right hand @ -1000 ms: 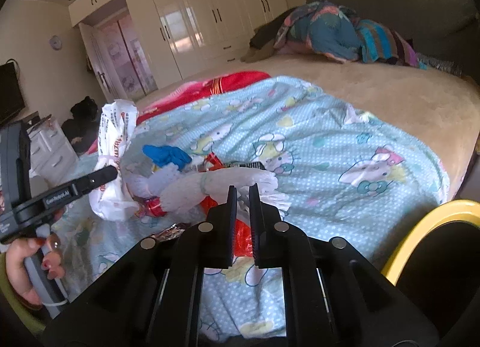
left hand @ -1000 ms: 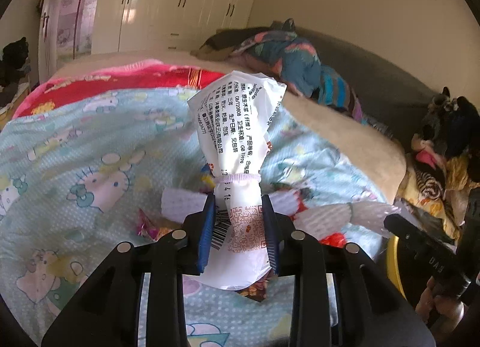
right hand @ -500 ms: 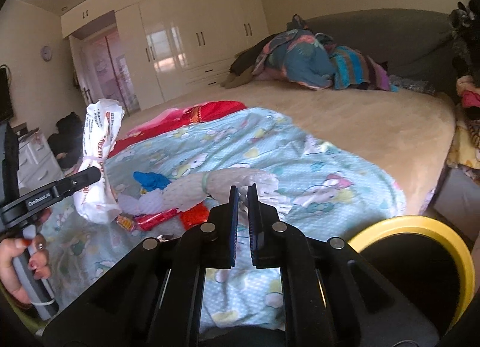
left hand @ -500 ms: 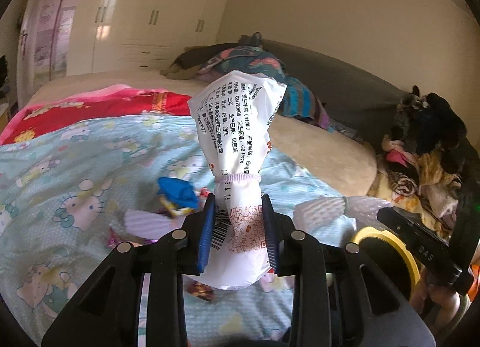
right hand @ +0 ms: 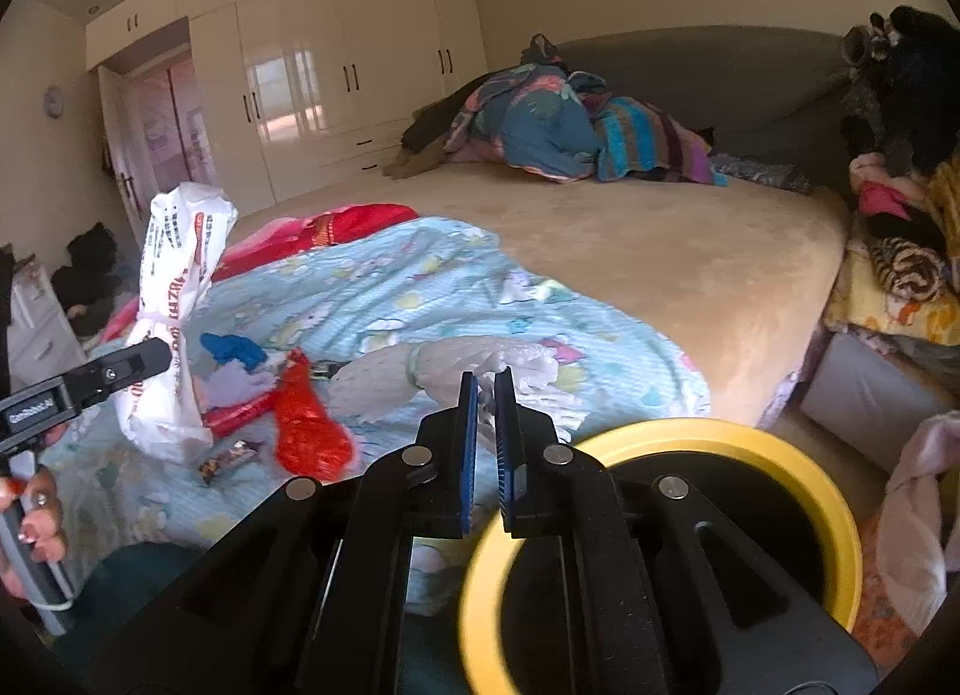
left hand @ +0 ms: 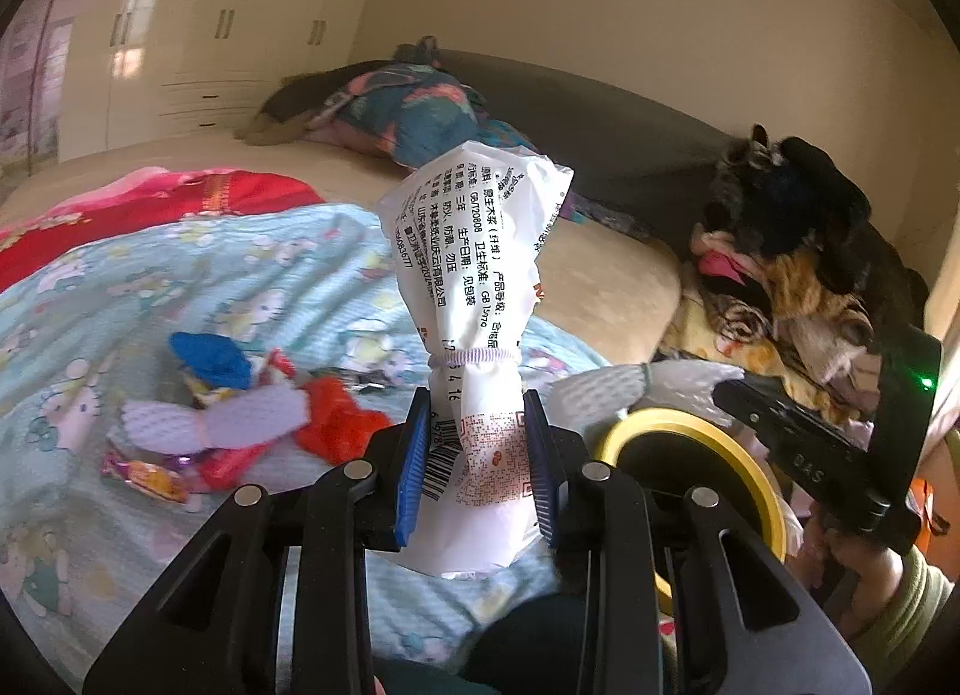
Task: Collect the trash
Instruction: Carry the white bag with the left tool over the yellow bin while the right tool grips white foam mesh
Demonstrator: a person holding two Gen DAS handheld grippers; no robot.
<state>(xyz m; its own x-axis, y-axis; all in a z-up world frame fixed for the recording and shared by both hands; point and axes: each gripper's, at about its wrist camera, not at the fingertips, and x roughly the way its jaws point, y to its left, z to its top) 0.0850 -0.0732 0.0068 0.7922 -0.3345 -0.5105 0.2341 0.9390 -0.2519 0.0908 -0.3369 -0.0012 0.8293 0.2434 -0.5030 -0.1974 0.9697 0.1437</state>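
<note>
The left gripper (left hand: 474, 458) is clamped on a white plastic wrapper (left hand: 480, 299), held upright near the yellow-rimmed bin (left hand: 690, 437). Light, crinkly and slippery, I judge; the bunched neck is the best hold. It carries Chinese print, "GB/T20808" and a barcode. The right gripper (right hand: 486, 443) pinches white foam netting (right hand: 456, 374) above the bin

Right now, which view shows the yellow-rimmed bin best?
The right wrist view: the yellow-rimmed bin shows most of its ring and dark interior below the right gripper. In the left wrist view, only an arc shows behind the left gripper.
</note>
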